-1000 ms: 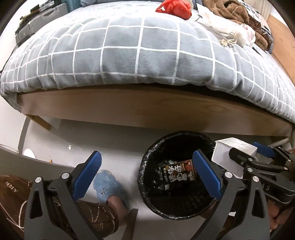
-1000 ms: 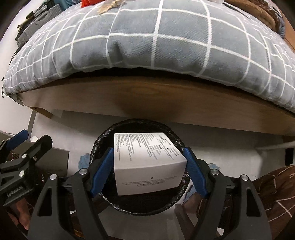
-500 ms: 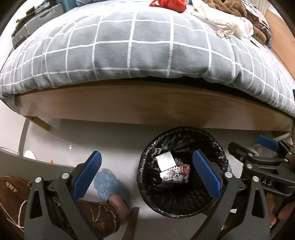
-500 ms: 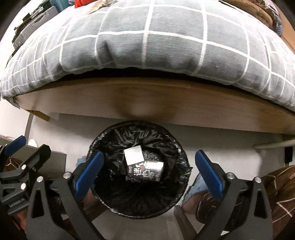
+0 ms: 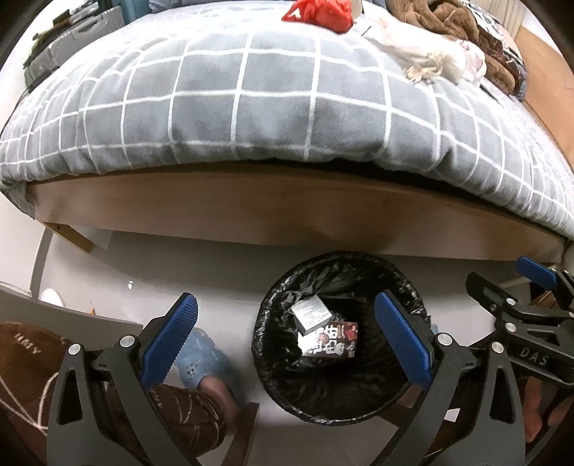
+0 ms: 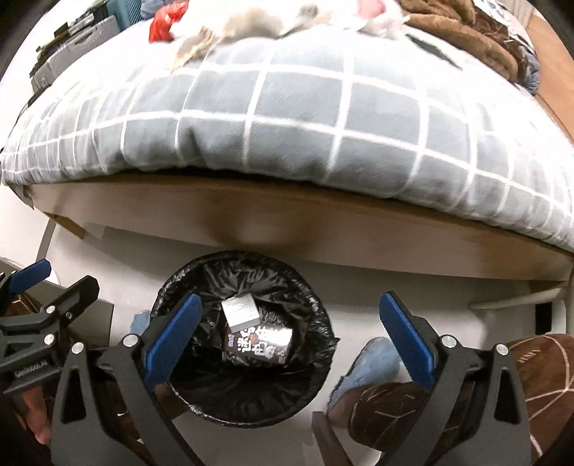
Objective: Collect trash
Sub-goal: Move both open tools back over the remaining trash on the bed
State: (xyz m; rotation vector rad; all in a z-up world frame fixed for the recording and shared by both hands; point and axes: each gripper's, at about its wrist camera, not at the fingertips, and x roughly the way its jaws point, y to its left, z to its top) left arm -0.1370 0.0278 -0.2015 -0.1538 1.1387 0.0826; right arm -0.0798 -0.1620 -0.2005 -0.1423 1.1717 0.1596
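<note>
Trash: white box (image 6: 241,309) and dark carton (image 6: 259,344) lay inside the bin (image 6: 315,315). Red bag (image 5: 317,14) on the bed beyond the bin probably remained. Left tongs (image 5: 285,338) and right tongs (image 6: 287,331) both spread, empty.

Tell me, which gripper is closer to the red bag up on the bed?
Neither, clearly. The left gripper and right gripper both hang open over the trash bin, far below the red bag on the bed.

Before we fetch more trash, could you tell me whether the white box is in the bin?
In: the white box lies inside the black-lined bin, beside a dark carton.
</note>
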